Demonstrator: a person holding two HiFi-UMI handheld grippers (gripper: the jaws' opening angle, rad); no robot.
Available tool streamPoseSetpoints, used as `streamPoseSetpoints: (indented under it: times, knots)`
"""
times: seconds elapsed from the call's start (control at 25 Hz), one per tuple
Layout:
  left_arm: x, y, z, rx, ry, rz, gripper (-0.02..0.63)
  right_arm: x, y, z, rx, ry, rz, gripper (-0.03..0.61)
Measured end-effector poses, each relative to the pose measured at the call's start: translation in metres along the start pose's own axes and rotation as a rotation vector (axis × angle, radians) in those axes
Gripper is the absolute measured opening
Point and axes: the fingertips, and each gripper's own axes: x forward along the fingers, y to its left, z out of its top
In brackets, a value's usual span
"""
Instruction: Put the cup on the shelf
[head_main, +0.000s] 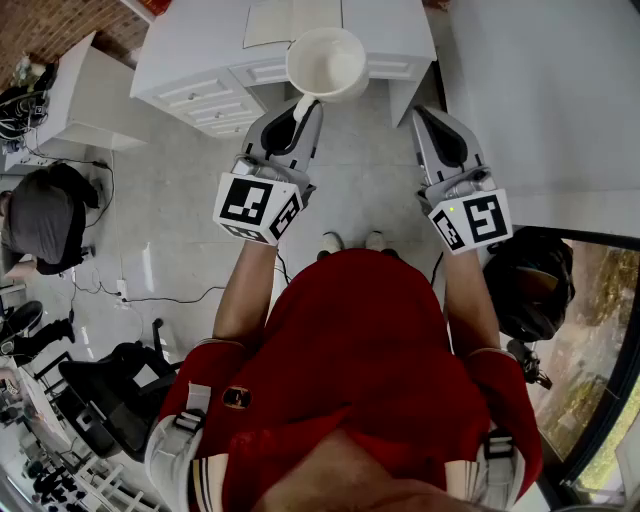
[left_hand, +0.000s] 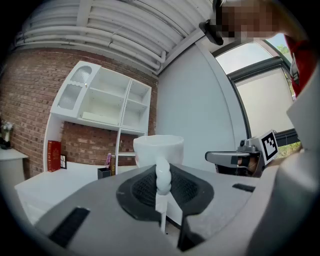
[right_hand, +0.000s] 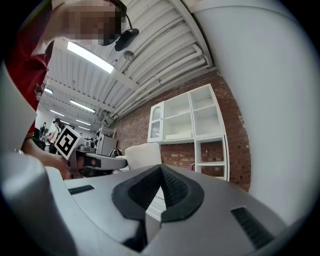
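Note:
A white cup (head_main: 327, 62) hangs upright in front of me, above the white counter. My left gripper (head_main: 304, 106) is shut on its handle. In the left gripper view the handle (left_hand: 163, 177) is pinched between the jaws, and the cup's bowl (left_hand: 159, 149) stands just beyond them. The white shelf unit (left_hand: 102, 102) stands against the brick wall, some way ahead, and its compartments look mostly bare. My right gripper (head_main: 426, 113) is held level beside the left one, shut with nothing in it. In the right gripper view its pads (right_hand: 172, 187) meet, with the cup (right_hand: 142, 155) off to the left.
A white counter with drawers (head_main: 200, 70) lies below the cup. On it are a red book (left_hand: 54, 156) and small items (left_hand: 107, 167). A plain grey wall (head_main: 540, 100) runs close on the right. Chairs, cables and another person (head_main: 40, 215) are at the left.

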Motion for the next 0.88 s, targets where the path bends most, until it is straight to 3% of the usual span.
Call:
streamPoseSetpoints:
  times: [0.28, 0.88]
  knots:
    - [-0.001, 0.018, 0.001, -0.002, -0.006, -0.01, 0.048, 0.016, 0.008, -0.002, 0.032, -0.01, 0.0, -0.003]
    - [-0.007, 0.061, -0.001, -0.011, -0.037, -0.072, 0.048, 0.044, 0.035, -0.008, -0.008, 0.015, -0.059, -0.003]
